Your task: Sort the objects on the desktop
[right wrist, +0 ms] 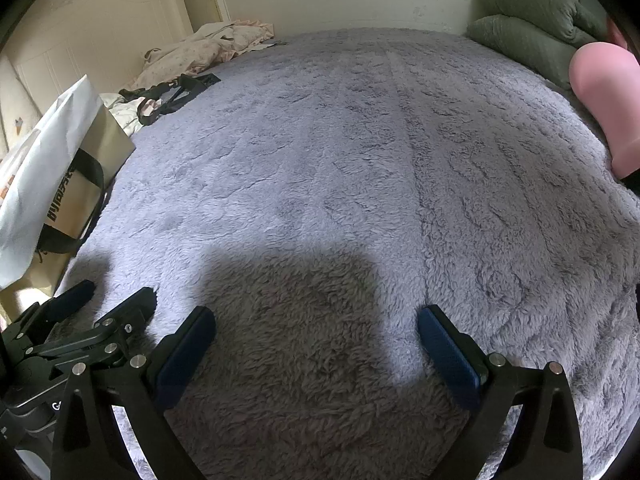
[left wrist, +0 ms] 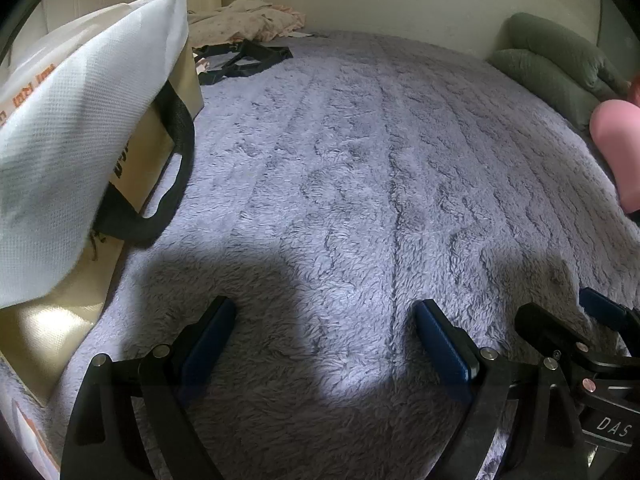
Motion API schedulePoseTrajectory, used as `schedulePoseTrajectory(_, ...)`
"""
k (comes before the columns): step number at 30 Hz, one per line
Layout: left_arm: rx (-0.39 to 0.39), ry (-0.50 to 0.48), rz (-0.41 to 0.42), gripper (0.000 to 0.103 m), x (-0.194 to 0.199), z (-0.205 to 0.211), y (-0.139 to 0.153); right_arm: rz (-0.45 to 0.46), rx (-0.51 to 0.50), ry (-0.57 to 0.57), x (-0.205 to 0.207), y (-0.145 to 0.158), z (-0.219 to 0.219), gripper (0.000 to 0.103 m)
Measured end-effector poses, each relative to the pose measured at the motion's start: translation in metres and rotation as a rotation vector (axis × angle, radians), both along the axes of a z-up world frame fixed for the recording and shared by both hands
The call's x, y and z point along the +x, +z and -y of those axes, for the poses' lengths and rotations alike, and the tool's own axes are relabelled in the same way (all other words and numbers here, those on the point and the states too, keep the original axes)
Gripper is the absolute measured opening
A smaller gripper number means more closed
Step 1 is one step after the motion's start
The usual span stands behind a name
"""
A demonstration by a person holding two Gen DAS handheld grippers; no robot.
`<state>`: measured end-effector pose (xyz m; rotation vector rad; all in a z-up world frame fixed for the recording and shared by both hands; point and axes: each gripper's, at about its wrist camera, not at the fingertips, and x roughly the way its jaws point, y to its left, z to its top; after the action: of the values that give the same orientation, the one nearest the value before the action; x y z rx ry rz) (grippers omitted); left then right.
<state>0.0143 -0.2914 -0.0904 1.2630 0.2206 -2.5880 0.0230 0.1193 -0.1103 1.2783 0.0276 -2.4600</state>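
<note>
Grippers wait side by side, left gripper and right gripper both released and empty, low over the fleece blanket, apparently poised to begin sorting near the bag at left.

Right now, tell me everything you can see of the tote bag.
The tote bag stands at the left edge of the fluffy grey blanket, leaning toward the middle. Its near flap looks like white woven-textured fabric with orange print; the body behind is tan with dark lettering. A black strap handle loops down its side. Its base rests on the blanket. Neither gripper touches it. Contents are hidden.
</note>
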Motion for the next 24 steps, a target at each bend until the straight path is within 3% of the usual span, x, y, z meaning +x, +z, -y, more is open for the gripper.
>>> schedulePoseTrajectory(24,0.002,-0.002,0.002,0.092,0.0001,0.0020,-0.0004,0.000,-0.002,0.000,0.0016,0.0021,0.0002,0.103)
